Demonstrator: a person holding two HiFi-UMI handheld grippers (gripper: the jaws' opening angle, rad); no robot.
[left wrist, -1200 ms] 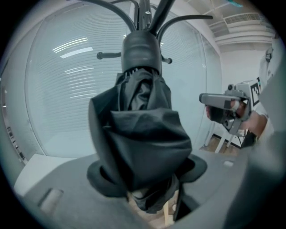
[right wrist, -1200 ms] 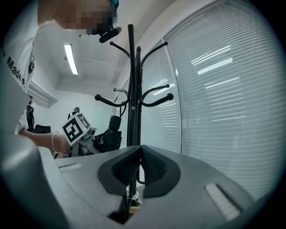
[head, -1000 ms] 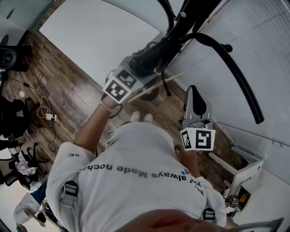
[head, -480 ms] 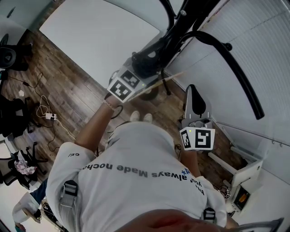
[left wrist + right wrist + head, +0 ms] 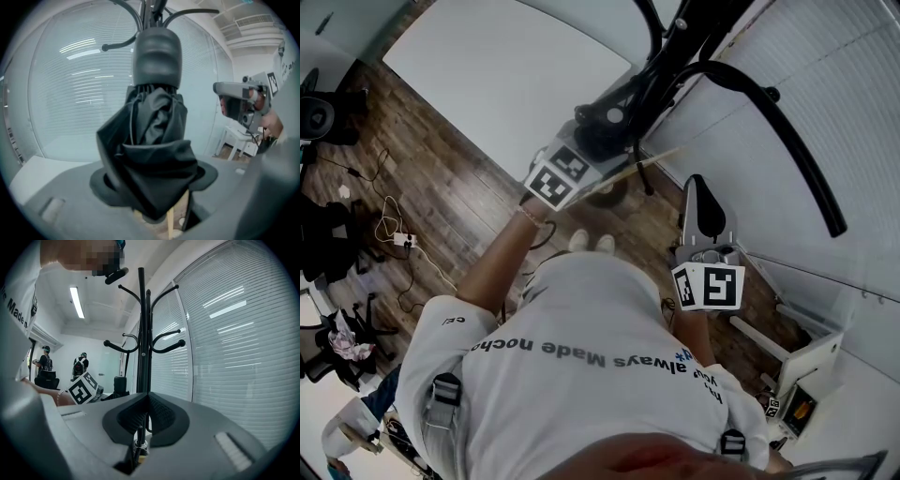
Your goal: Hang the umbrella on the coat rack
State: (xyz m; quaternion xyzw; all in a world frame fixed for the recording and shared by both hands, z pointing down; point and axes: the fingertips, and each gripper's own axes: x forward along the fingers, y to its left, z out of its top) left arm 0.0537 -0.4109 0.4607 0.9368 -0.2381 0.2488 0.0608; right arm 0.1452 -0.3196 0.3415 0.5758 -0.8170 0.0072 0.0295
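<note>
- While the right gripper [image 5: 146, 405] waits low, jaws pressed together and empty, the left gripper [image 5: 579, 145] has edged slightly up toward the coat rack [image 5: 769, 122].
- Its jaws stay clamped on the folded umbrella [image 5: 150, 154] — close under the hooks, likely not yet hung.

- Your left gripper [image 5: 596, 142] has shifted slightly up and to the right in the head view, nearer the black metal coat rack [image 5: 680, 47].
- The black folded umbrella [image 5: 614, 114] clamped in it has travelled along, and its rounded end now sits closer to the rack's pole.
</note>
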